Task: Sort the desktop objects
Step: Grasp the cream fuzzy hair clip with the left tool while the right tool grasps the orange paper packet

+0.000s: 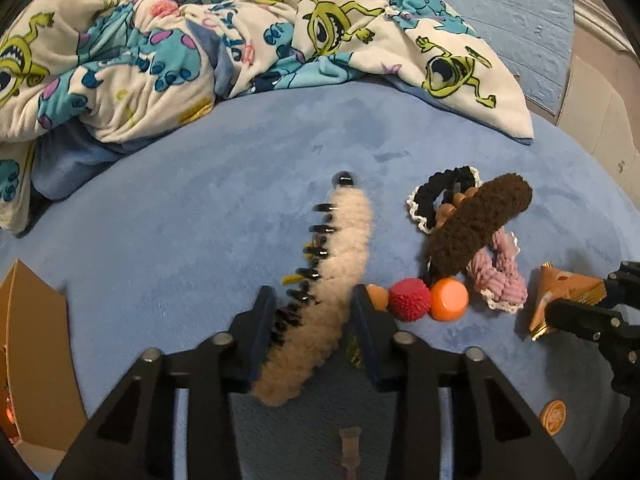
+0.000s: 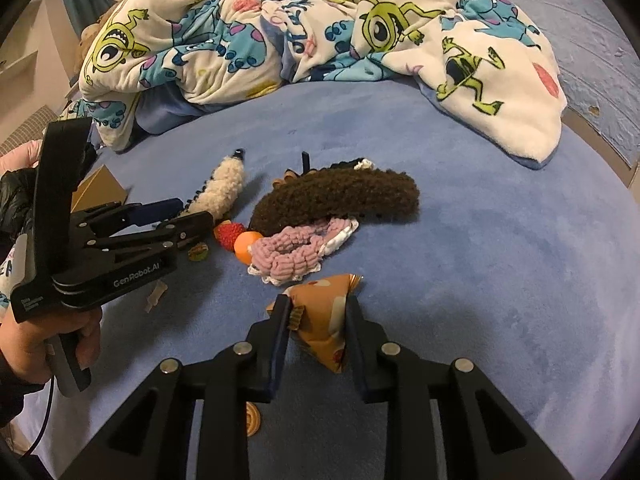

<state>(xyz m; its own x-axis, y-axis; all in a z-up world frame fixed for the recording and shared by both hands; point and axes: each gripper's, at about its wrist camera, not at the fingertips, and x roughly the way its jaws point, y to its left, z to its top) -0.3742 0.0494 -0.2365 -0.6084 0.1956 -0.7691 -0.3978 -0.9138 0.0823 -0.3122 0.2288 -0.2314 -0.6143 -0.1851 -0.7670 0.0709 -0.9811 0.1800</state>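
Blue plush bed (image 1: 160, 208) with a crumpled monster-print blanket (image 1: 168, 40) across the top. Cardboard box (image 1: 28, 340) is cut off at lower left. Left gripper (image 1: 314, 312) jaws pinch the cream fuzzy hair claw (image 1: 340, 248) at centre; right gripper (image 2: 318, 316) jaws pinch an orange triangular packet (image 2: 324, 320). Brown claw (image 1: 476, 224) half-hides the scrunchies.

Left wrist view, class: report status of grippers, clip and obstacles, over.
Left gripper straddles the cream hair clip, pads close either side. Right gripper shut on the orange packet. Red ball crowds the clip.
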